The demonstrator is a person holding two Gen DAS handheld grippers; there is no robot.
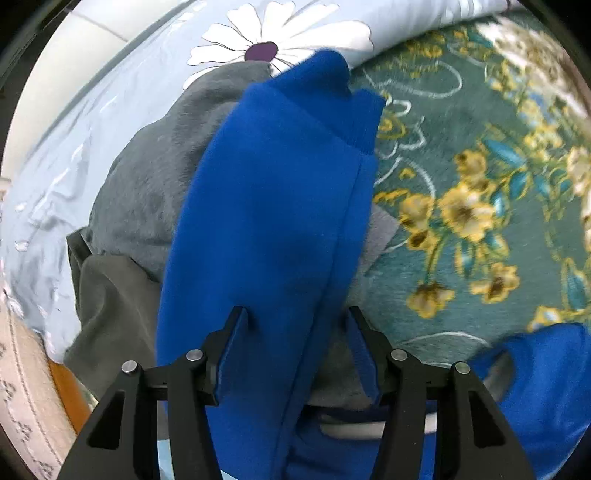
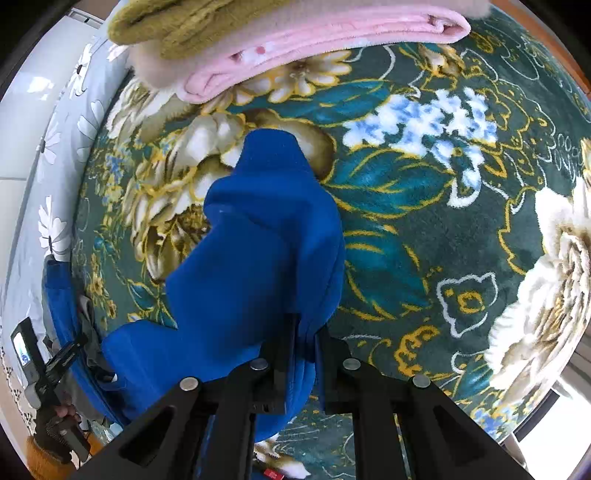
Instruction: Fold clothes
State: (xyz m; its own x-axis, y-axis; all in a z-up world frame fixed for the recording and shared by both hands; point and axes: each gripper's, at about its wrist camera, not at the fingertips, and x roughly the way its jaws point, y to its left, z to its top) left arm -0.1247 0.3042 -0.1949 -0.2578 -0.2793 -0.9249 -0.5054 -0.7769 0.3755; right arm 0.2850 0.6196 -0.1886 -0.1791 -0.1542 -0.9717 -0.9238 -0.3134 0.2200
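A big green blanket with flowers (image 2: pixel 424 236) covers most of what the right wrist camera sees. It also fills the 3 o'clock side of the left wrist camera view (image 1: pixel 461 155). A pale blue sheet with white daisies (image 1: pixel 122 122) lies along the 10 o'clock side of the left view, and along the 9 o'clock edge of the right view.

The blue sweatshirt (image 1: pixel 269 206) is the thing being folded. In the left view its sleeve runs long from 6 o'clock up to 12 o'clock, and the cuff end points to 12 o'clock. It lies on top of a gray garment (image 1: pixel 147 184), which sits at 9 o'clock from it. In the right view the blue sweatshirt (image 2: pixel 255 258) stands up in a bunch from 6 o'clock toward 12 o'clock, with more of it trailing to 8 o'clock.

A folded pink blanket (image 2: pixel 314 48) sits at 12 o'clock in the right view, with a fuzzy olive cloth (image 2: pixel 177 26) on top of it.

The left gripper (image 1: pixel 299 321) has its jaws spread wide, one on each side of the blue sleeve, not squeezing it. The right gripper (image 2: pixel 304 332) has its jaws pinched close on a fold of the blue cloth.
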